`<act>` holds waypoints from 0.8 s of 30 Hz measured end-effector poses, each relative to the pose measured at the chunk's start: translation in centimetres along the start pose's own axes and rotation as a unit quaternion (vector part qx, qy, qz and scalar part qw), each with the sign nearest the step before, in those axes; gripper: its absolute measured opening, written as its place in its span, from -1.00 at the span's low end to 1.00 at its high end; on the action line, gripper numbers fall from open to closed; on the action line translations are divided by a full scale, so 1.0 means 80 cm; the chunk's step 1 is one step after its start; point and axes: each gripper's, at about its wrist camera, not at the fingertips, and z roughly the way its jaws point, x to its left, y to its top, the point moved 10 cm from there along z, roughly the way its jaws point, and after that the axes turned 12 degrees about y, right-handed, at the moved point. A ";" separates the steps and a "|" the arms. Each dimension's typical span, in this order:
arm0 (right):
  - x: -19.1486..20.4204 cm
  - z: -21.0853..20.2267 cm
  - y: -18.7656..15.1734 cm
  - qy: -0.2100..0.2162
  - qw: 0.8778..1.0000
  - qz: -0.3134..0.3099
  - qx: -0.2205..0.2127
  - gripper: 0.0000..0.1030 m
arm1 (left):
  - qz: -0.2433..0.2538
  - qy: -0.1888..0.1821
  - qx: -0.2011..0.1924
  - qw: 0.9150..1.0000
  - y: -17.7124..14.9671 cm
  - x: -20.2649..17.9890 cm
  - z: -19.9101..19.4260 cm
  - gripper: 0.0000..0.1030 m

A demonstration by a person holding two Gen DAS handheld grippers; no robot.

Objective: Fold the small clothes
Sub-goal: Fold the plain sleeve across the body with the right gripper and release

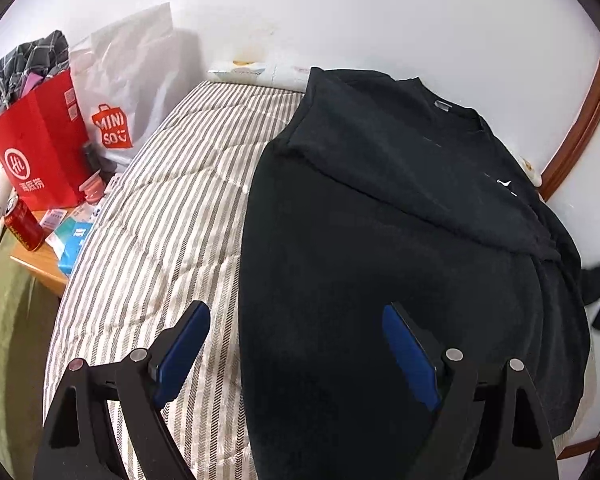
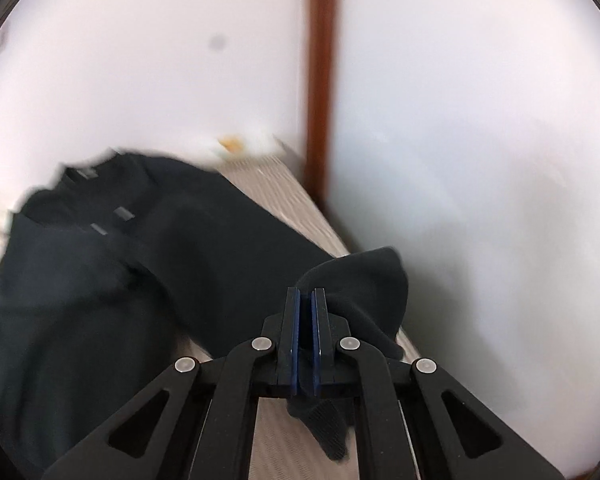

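Note:
A black sweatshirt (image 1: 400, 240) lies spread on the striped mattress (image 1: 160, 240), its collar toward the wall and its left sleeve folded across the chest. My left gripper (image 1: 296, 344) is open, hovering above the sweatshirt's lower left edge. In the blurred right wrist view, my right gripper (image 2: 307, 300) is shut on the sweatshirt's sleeve (image 2: 360, 280), holding it lifted off the mattress (image 2: 284, 200) at the right side of the sweatshirt (image 2: 120, 280). The sleeve cuff hangs below the fingers.
A bedside table (image 1: 40, 264) to the left holds a red paper bag (image 1: 40, 148), a white Miniso bag (image 1: 128, 92), a red can (image 1: 23, 224) and small boxes. White walls and a brown wooden frame (image 2: 322, 72) bound the bed at back and right.

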 end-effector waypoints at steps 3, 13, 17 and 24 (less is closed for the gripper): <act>0.078 0.016 0.050 0.046 0.998 -0.031 -0.023 -0.91 | -0.005 -0.008 -0.004 1.000 0.006 -0.001 -0.002 0.69; 0.354 0.068 0.087 0.192 0.971 -0.141 -0.029 -0.91 | -0.014 -0.023 -0.011 1.000 0.020 0.000 0.008 0.69; 0.447 0.116 0.061 0.229 0.955 -0.188 -0.014 -0.91 | -0.006 -0.008 -0.013 1.000 0.020 0.003 0.018 0.69; 0.497 0.205 -0.020 0.234 0.948 -0.203 0.077 -0.75 | 0.003 -0.008 -0.009 1.000 0.013 0.006 0.020 0.69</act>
